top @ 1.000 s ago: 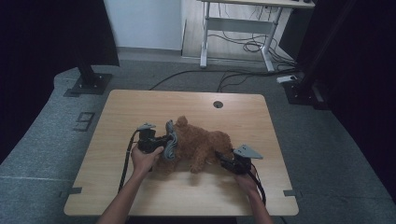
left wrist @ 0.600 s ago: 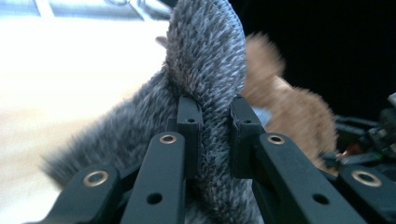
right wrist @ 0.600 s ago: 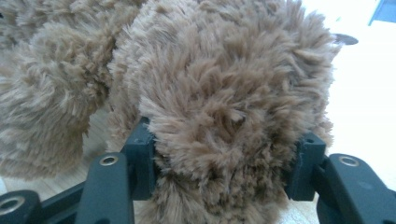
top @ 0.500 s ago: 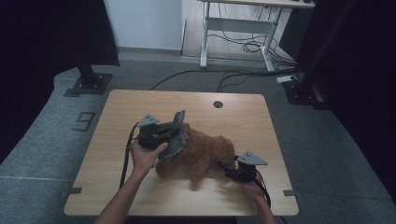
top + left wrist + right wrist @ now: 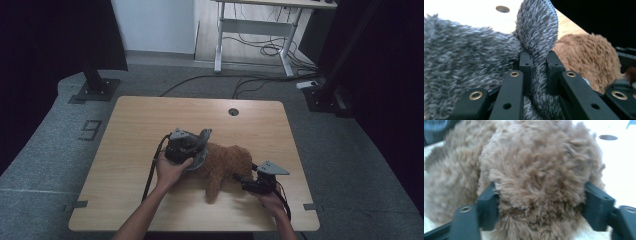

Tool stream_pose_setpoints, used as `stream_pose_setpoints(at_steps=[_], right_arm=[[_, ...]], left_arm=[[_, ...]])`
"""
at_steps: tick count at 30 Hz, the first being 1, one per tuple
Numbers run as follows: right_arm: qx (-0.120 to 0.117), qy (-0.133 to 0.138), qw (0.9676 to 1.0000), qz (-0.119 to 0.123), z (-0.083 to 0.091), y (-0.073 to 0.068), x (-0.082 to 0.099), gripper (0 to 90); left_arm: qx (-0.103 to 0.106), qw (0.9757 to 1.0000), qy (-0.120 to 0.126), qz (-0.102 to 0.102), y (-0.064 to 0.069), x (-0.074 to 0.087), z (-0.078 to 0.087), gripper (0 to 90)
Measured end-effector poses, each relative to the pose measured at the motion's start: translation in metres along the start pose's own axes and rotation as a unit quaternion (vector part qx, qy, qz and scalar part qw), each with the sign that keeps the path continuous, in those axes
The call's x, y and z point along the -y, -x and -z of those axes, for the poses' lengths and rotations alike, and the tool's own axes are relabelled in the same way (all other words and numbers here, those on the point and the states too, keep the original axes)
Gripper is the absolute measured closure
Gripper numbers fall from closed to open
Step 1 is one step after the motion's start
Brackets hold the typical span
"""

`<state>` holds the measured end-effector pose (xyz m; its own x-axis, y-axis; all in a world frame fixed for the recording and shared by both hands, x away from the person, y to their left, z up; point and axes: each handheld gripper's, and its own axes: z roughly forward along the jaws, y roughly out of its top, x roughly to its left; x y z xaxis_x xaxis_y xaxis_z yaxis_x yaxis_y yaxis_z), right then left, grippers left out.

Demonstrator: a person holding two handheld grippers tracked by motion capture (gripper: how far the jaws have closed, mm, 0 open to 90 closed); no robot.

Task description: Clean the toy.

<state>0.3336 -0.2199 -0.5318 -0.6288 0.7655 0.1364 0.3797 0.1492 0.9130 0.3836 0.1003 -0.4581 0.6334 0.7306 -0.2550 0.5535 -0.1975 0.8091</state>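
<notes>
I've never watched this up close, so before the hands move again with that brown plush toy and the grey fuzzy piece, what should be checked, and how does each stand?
1. Left gripper pinches the grey fuzzy piece firmly: ok.
2. Right gripper grips the brown plush toy: cannot tell; its jaws have just been opening, fur bulging between them.
3. Grey piece fully off the toy: cannot tell.
4. Toy rests on the table, away from edges: ok.
5. Cables clear of the toy: ok.

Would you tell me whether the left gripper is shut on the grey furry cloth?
Shut: the left gripper pinches a fold of grey furry cloth between its jaws.
</notes>
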Motion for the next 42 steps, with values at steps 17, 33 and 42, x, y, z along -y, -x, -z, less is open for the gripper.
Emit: stream_pose_setpoints(at_steps=[17, 33, 42], right_arm=[[-0.001, -0.025, 0.9996, -0.014, 0.002, -0.002, 0.002, 35.5], [0.008, -0.020, 0.9998, -0.003, 0.004, -0.002, 0.003, 45.1], [0.010, -0.017, 0.9998, -0.009, 0.005, -0.001, 0.004, 48.6]], left_arm=[[0.013, 0.9990, 0.026, -0.034, 0.031, 0.006, 0.025, 78.3], [0.071, 0.9929, -0.028, -0.091, 0.124, -0.016, -0.079, 78.5], [0.017, 0.9961, -0.014, -0.086, 0.091, -0.014, -0.043, 79.0]])
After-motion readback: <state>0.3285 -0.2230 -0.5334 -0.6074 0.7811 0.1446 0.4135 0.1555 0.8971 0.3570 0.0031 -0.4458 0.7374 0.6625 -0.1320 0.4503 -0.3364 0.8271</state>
